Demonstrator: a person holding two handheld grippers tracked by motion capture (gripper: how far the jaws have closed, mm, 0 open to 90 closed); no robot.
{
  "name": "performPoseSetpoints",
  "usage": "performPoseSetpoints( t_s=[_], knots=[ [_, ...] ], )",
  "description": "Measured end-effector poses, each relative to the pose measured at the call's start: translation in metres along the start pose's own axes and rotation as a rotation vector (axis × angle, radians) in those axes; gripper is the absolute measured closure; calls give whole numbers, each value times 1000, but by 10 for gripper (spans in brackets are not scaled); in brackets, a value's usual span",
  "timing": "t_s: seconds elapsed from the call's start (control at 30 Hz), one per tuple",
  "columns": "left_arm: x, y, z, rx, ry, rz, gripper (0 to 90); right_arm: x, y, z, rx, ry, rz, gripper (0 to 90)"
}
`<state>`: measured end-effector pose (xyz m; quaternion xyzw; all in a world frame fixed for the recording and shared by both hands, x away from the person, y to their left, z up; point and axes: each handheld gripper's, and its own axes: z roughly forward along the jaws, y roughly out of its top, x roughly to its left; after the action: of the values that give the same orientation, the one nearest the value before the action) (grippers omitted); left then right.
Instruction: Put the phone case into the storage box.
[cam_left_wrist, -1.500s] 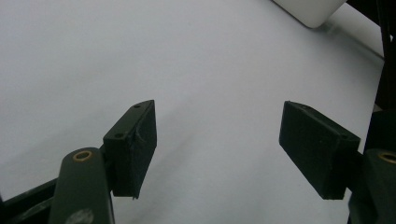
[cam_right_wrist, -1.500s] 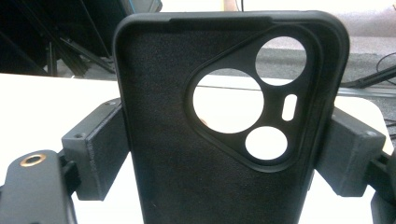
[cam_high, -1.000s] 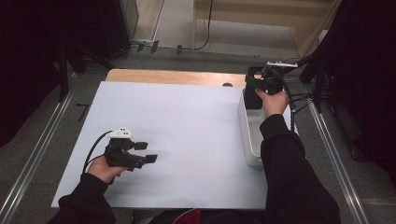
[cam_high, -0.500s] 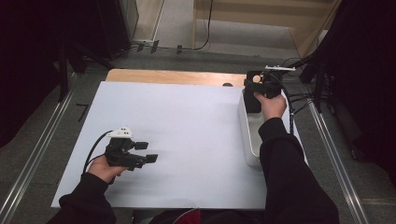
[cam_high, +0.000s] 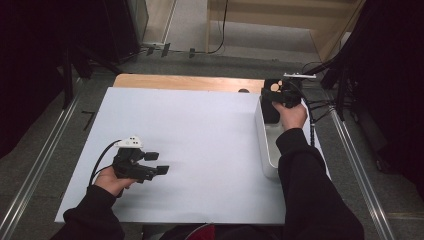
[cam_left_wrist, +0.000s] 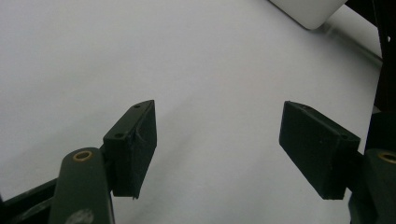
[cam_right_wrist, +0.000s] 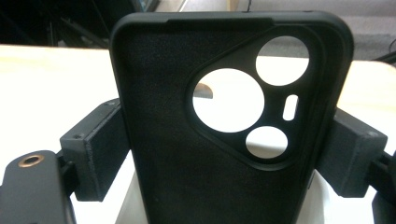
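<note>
A black phone case (cam_right_wrist: 224, 126) with round camera cut-outs stands upright between the jaws of my right gripper (cam_right_wrist: 224, 156), whose pads press on its two long sides. In the high view that right gripper (cam_high: 274, 95) holds the phone case (cam_high: 270, 102) above the far end of a white tray (cam_high: 266, 150) at the table's right. My left gripper (cam_high: 159, 163) hovers low over the white sheet (cam_high: 200, 135) at the near left. Its jaws stand apart with nothing between them, as the left gripper (cam_left_wrist: 217, 144) view confirms.
The white sheet covers most of a wooden table (cam_high: 185, 82), whose bare strip shows at the far edge. Metal rails (cam_high: 355, 165) run along both sides of the table. Cables (cam_high: 320, 107) trail off to the right of the tray.
My right hand has shifted a little with the phone case over the tray's far end. The left hand has kept still.
</note>
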<state>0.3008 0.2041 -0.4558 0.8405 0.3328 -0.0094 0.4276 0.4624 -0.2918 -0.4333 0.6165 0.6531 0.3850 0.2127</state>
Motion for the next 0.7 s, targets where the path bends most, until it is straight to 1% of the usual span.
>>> performPoseSetpoints(
  t_s=[0.03,0.1,0.2,0.27,0.3,0.4,0.5,0.53,0.57,0.7],
  knots=[
    [0,0,0,1,0,2,279,1,0,0,10,-17,-10,122],
    [0,0,0,1,0,2,279,2,-1,1,18,-32,-23,122],
    [0,0,0,0,-2,-1,279,1,-1,1,22,-32,-23,123],
    [0,0,0,1,-1,0,279,1,-1,1,22,-31,-8,123],
    [0,0,0,1,-2,-1,279,0,-1,1,22,-25,-9,123],
    [0,0,0,3,-4,-1,279,0,0,2,25,-30,-10,119],
    [0,0,1,-1,-3,-1,279,-1,1,2,15,-17,-9,87],
    [0,0,0,0,-3,-2,279,-1,1,2,14,-12,-6,59],
    [0,0,0,0,-3,-2,279,-2,1,2,9,-6,-5,6],
    [0,0,0,5,-5,-1,279,-2,3,2,12,3,-8,0]
  ],
)
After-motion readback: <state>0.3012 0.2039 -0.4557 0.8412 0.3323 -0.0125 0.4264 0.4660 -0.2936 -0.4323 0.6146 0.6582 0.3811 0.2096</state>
